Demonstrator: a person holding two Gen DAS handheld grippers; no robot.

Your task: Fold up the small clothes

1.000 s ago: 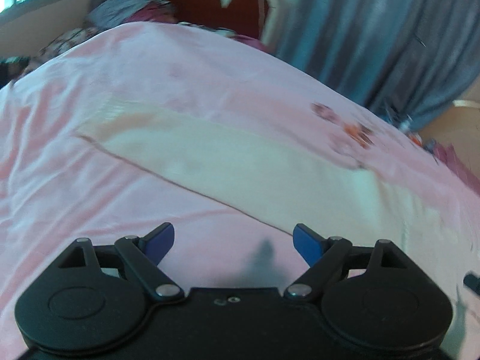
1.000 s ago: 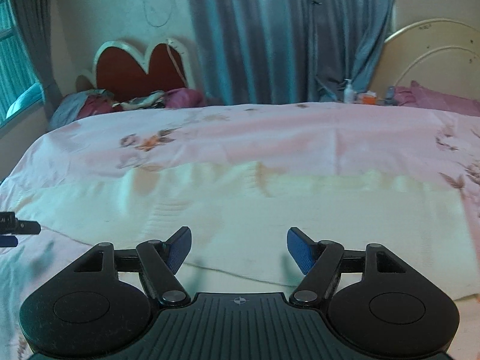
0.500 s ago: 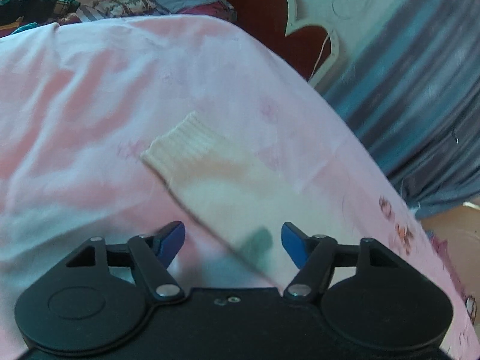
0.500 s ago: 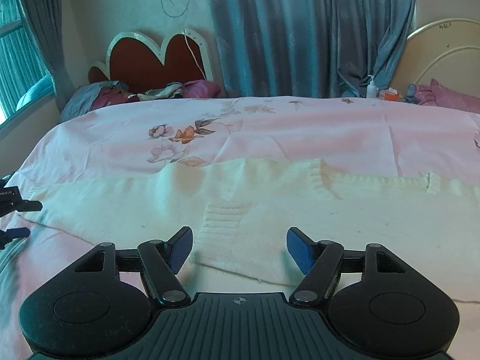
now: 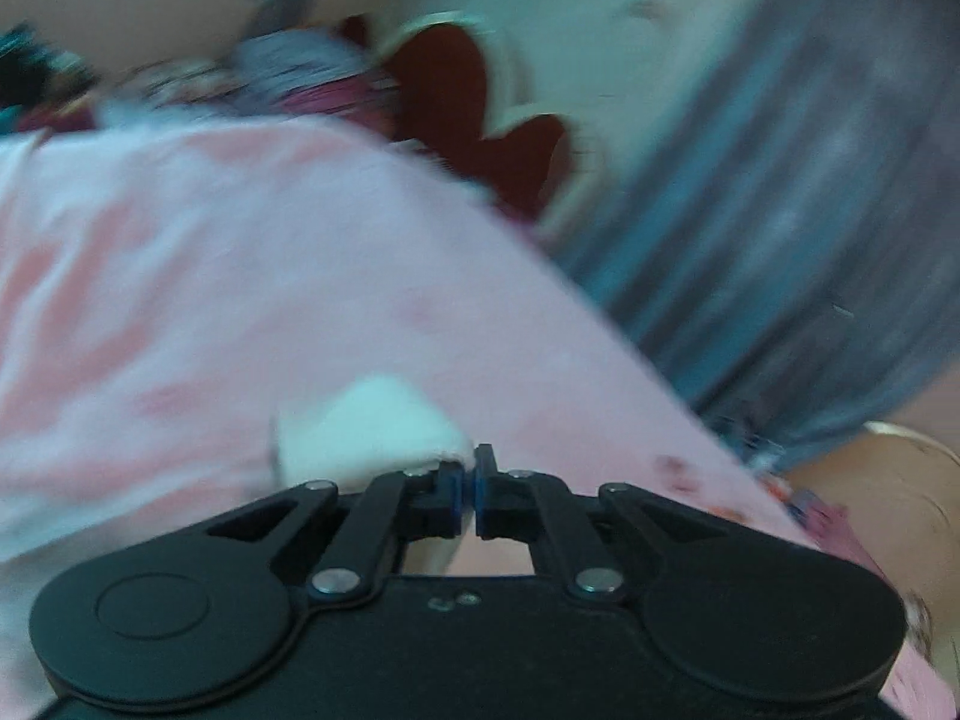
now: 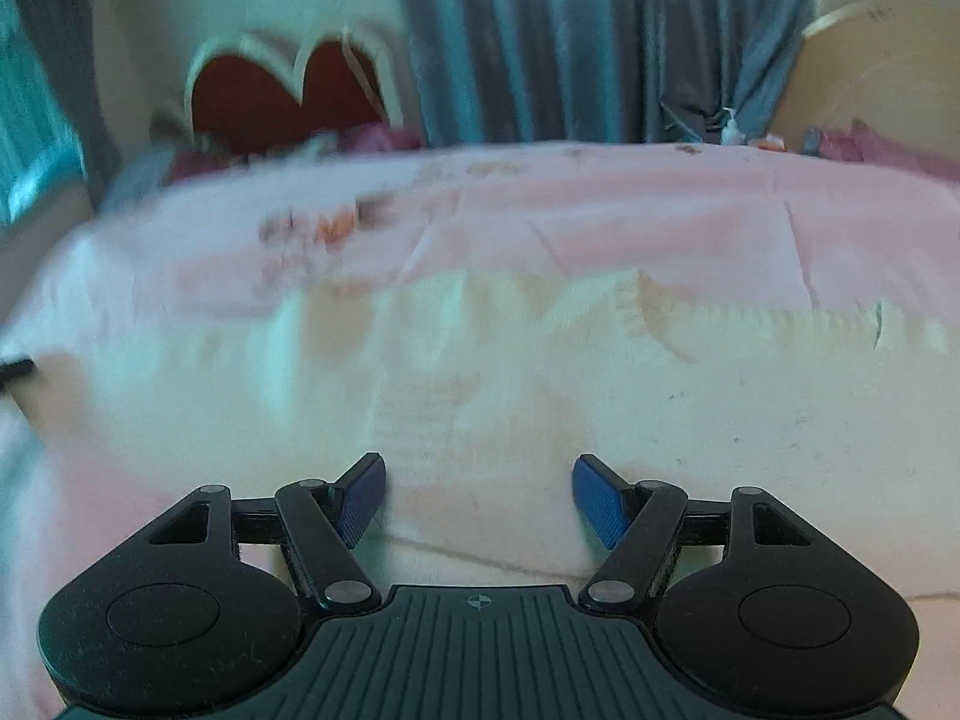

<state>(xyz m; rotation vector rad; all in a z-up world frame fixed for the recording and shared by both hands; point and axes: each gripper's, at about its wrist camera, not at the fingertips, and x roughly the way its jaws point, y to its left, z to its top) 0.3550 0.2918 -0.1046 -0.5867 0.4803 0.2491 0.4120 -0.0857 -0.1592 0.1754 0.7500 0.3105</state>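
Observation:
A cream knitted garment (image 6: 540,384) lies spread across the pink bed sheet (image 6: 600,210). In the left wrist view its sleeve cuff (image 5: 366,426) is bunched up just left of my left gripper (image 5: 469,480). That gripper's blue pads are shut together, with the sleeve fabric apparently pinched at the tips. The picture is blurred, so the pinch itself is hard to make out. My right gripper (image 6: 478,498) hovers open low over the garment's near edge. Cloth lies below the gap between its fingers (image 6: 600,510), and they press on nothing.
A red heart-shaped headboard (image 6: 282,96) and a heap of pillows and clothes (image 5: 288,78) are at the bed's head. Grey-blue curtains (image 6: 570,36) hang behind. A small bottle (image 6: 731,132) and a round cream bed frame (image 6: 888,72) are at the far right.
My left gripper's jaws went from wide open to shut around the sleeve near its cuff, and its view swung and tilted. My right gripper sank closer to the garment and stayed open.

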